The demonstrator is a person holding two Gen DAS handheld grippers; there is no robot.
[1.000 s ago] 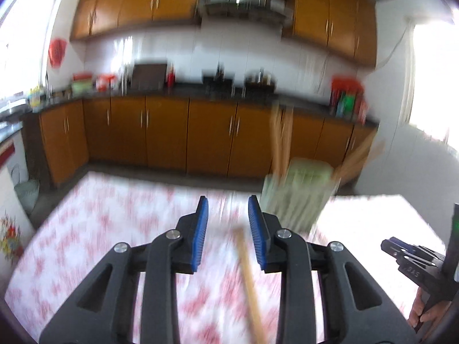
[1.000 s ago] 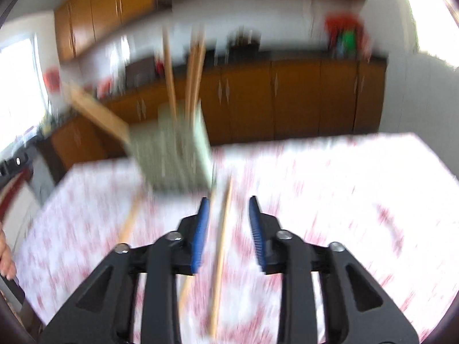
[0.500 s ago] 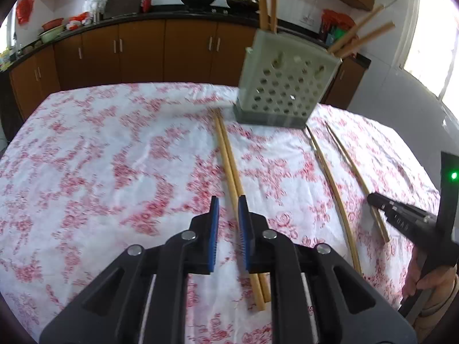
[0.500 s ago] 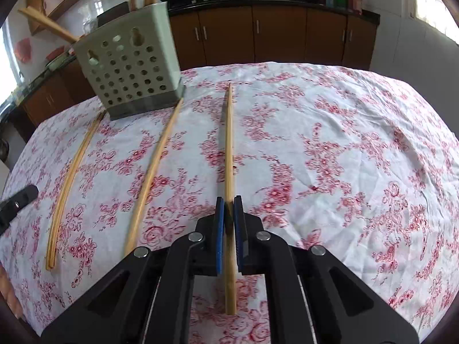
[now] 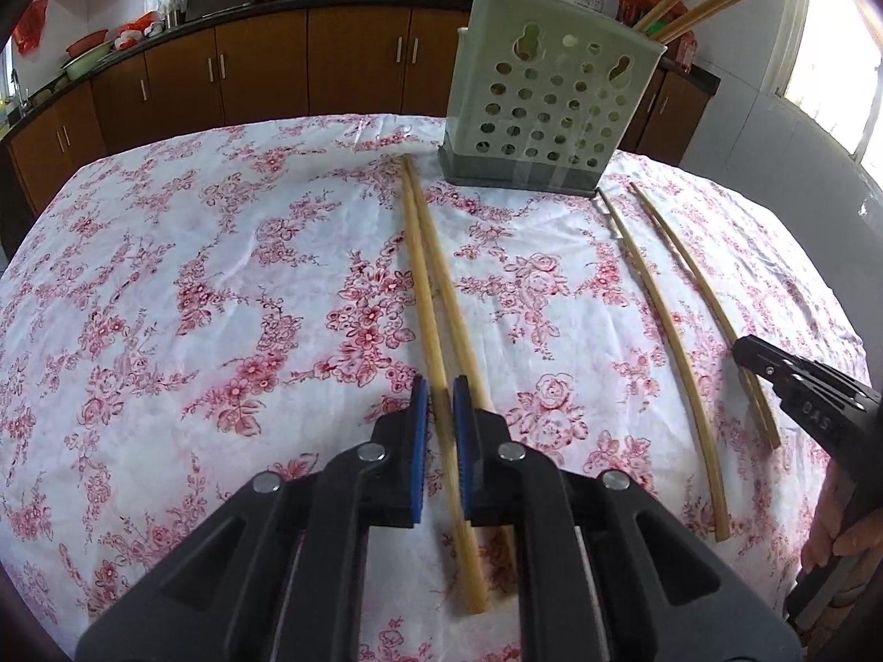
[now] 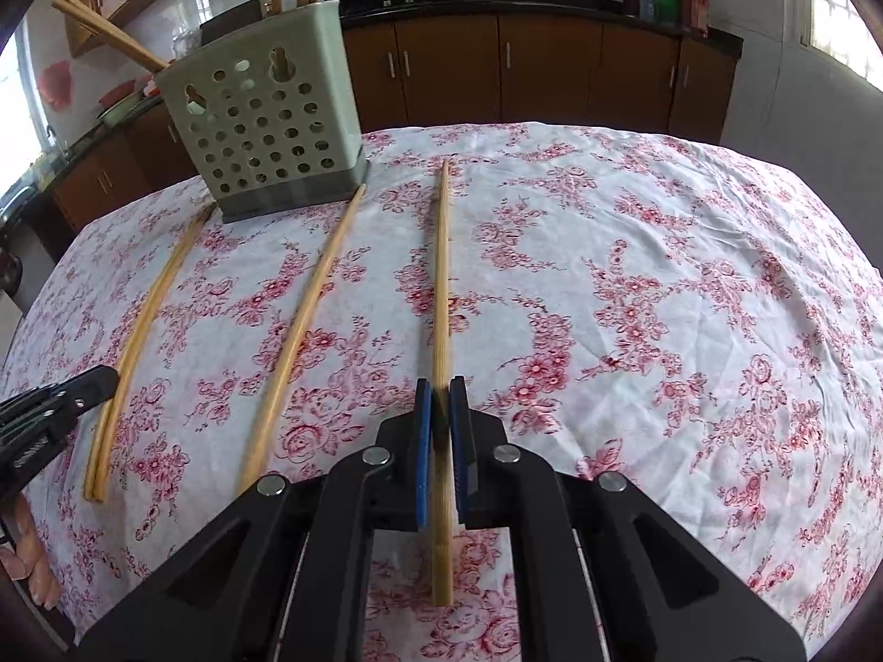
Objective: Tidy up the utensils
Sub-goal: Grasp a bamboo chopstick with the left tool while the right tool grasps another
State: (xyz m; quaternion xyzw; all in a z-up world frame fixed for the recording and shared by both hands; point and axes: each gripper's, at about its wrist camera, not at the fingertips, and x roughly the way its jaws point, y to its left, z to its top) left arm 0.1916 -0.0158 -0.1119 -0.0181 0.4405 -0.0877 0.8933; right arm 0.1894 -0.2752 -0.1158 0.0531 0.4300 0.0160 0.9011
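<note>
Several wooden chopsticks lie on the floral tablecloth. A pale green perforated utensil holder [image 5: 552,105] stands at the far side with chopsticks in it; it also shows in the right wrist view [image 6: 270,121]. My left gripper [image 5: 439,402] straddles the left chopstick [image 5: 427,309] of a touching pair, jaws nearly closed around it. My right gripper [image 6: 440,402] is shut on a single chopstick [image 6: 441,287] lying on the cloth. Two more chopsticks [image 5: 657,298] lie between the grippers; the right wrist view shows one of them [image 6: 309,320].
The table [image 6: 690,287] is covered by a white cloth with red flowers. Brown kitchen cabinets [image 5: 265,66] and a dark counter with pots run behind it. A bright window [image 5: 828,44] is at right.
Both grippers dropped from a raised, blurred view down to the table. The left jaws came around one chopstick of the pair. The right jaws stayed shut on their chopstick.
</note>
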